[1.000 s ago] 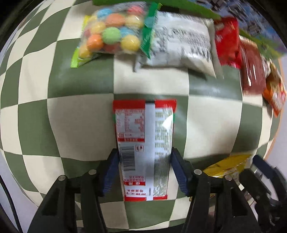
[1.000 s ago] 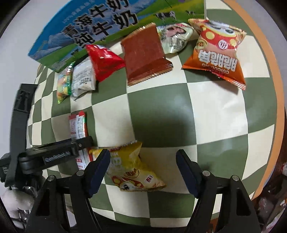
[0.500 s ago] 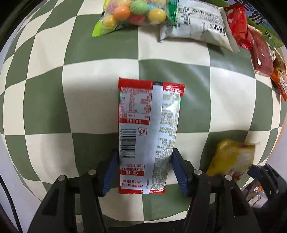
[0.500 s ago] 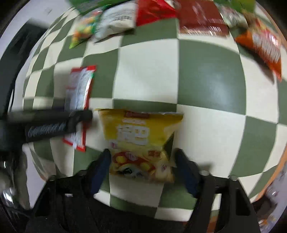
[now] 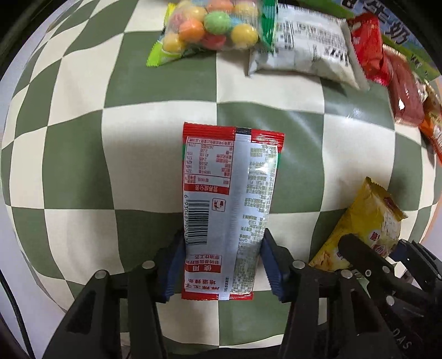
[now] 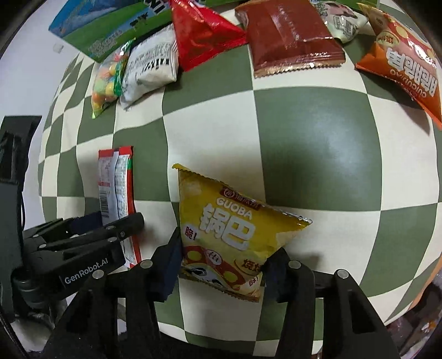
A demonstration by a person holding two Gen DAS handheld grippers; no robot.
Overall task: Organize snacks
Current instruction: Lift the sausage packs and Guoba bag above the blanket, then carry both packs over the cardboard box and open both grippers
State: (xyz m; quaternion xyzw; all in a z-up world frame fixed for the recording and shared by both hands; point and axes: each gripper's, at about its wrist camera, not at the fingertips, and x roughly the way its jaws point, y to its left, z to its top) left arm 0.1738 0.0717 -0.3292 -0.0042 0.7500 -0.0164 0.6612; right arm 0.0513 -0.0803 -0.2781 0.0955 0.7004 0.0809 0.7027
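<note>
Table (image 6: 317, 143): green-and-cream checkered cloth, orange rim at right edge. Yellow bag (image 6: 234, 229) reads "GUOBA"; right gripper (image 6: 221, 265) jaws just closed, clamped on its lower end. Red-and-silver packet (image 5: 229, 210), barcode side up, clamped in left gripper (image 5: 221, 265) jaws, just closing; housing marked "GenRobot.AI". Orange bag (image 6: 406, 63) reads "CUICUIJIAO". Snack row along far edge.

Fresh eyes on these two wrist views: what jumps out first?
Each gripper is clamped on a snack packet over the green-and-cream checkered cloth: the left gripper on a red-and-silver packet lying back side up, the right gripper on a yellow GUOBA bag, both having just been closing. Beyond them, a row of snacks lines the far edge, from a bag of coloured candy balls to an orange chip bag.
</note>
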